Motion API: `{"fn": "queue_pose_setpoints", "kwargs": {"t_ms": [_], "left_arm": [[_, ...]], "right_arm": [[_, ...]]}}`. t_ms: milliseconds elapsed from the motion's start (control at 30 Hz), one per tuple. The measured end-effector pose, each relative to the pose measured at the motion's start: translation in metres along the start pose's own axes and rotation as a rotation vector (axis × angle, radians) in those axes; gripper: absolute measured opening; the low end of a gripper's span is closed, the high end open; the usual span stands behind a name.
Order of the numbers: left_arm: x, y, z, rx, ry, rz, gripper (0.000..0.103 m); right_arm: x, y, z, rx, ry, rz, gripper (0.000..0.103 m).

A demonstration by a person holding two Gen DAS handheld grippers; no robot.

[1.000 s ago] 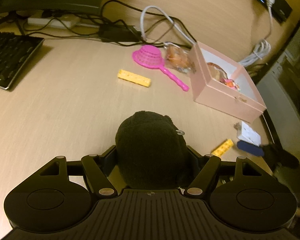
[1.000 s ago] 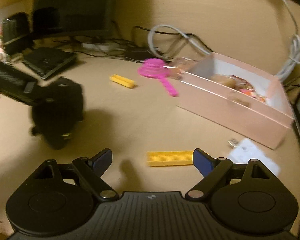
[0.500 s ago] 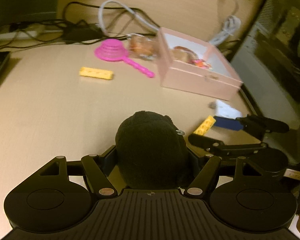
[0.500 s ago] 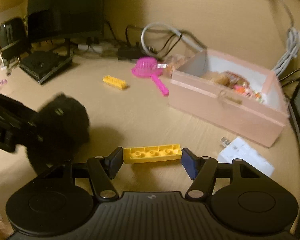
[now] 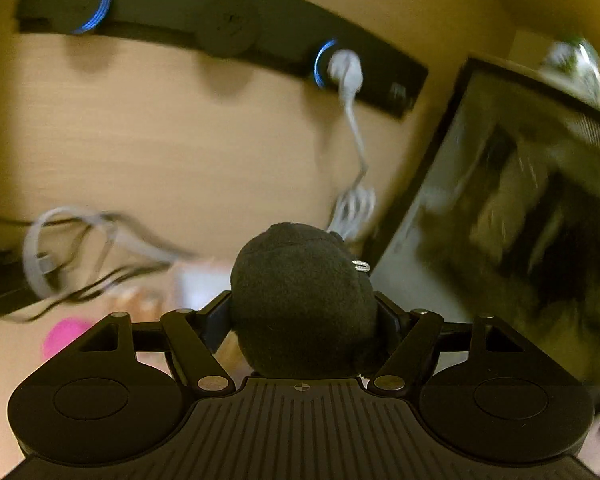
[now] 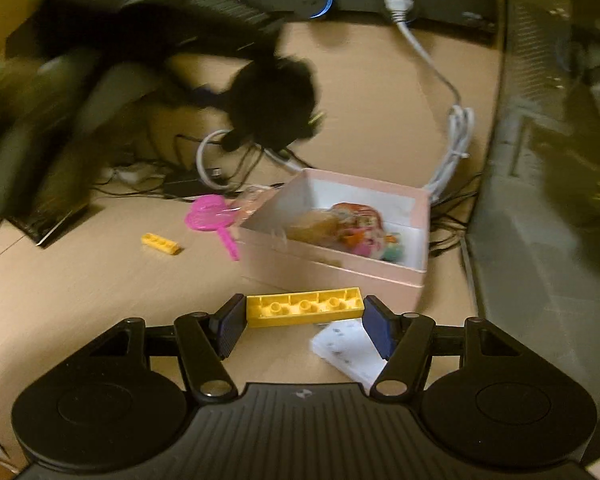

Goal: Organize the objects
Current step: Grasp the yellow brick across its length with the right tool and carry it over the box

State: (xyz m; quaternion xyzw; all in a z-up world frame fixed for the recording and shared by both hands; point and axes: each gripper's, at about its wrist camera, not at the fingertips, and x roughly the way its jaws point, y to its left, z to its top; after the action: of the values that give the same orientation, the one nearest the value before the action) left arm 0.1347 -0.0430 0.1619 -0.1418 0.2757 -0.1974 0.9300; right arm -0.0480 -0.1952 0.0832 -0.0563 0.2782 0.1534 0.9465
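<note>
My left gripper (image 5: 302, 320) is shut on a black plush toy (image 5: 300, 300) and holds it high in the air; in the right wrist view the toy (image 6: 272, 104) hangs blurred above the far left of the pink box (image 6: 340, 268). My right gripper (image 6: 304, 320) is shut on a long yellow brick (image 6: 304, 307), held endwise between the blue pads above the desk, in front of the box. The open box holds wrapped snacks and small toys (image 6: 352, 226). A second yellow brick (image 6: 161, 242) and a pink toy strainer (image 6: 212, 220) lie on the desk left of the box.
A white card (image 6: 350, 352) lies on the desk under my right gripper. Cables (image 6: 228, 160) and a power strip sit behind the box. A wall socket bar (image 5: 228, 36) with a white plug runs above. A dark computer case (image 6: 548, 200) stands at the right.
My left gripper has lifted the plush toy off the desk and swung it up toward the box. My right gripper has closed on the yellow brick and raised it.
</note>
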Motion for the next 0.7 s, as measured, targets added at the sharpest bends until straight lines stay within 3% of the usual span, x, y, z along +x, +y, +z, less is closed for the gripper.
{"fn": "queue_pose_setpoints", "kwargs": {"t_ms": [67,200,267,400,500,567,700], "left_arm": [[0.035,0.006,0.004,-0.016,-0.004,-0.024,0.083],[0.109,0.011,-0.019,0.052,0.161,0.089,0.079],[0.114,0.019,-0.025,0.021,0.13,0.079,0.077],[0.076,0.037,-0.019,-0.077,-0.004,0.051,0.077],[0.029,0.06,-0.02,-0.069,-0.098,0.081,0.077],[0.003,0.073,-0.03,-0.038,-0.1,0.143,0.077],[-0.035,0.109,-0.063,-0.028,0.004,0.252,0.077]], "right_arm": [[-0.001,-0.004,-0.001,0.012,0.012,-0.011,0.063],[0.005,-0.011,-0.008,0.019,0.055,-0.051,0.063],[0.005,-0.016,-0.012,0.026,0.073,-0.062,0.063],[0.016,-0.026,-0.01,0.033,0.098,-0.074,0.063],[0.022,-0.028,0.005,0.035,0.071,-0.069,0.063],[0.028,-0.031,0.021,0.031,0.039,-0.073,0.063],[0.059,-0.045,0.078,0.049,-0.056,-0.132,0.063]]}}
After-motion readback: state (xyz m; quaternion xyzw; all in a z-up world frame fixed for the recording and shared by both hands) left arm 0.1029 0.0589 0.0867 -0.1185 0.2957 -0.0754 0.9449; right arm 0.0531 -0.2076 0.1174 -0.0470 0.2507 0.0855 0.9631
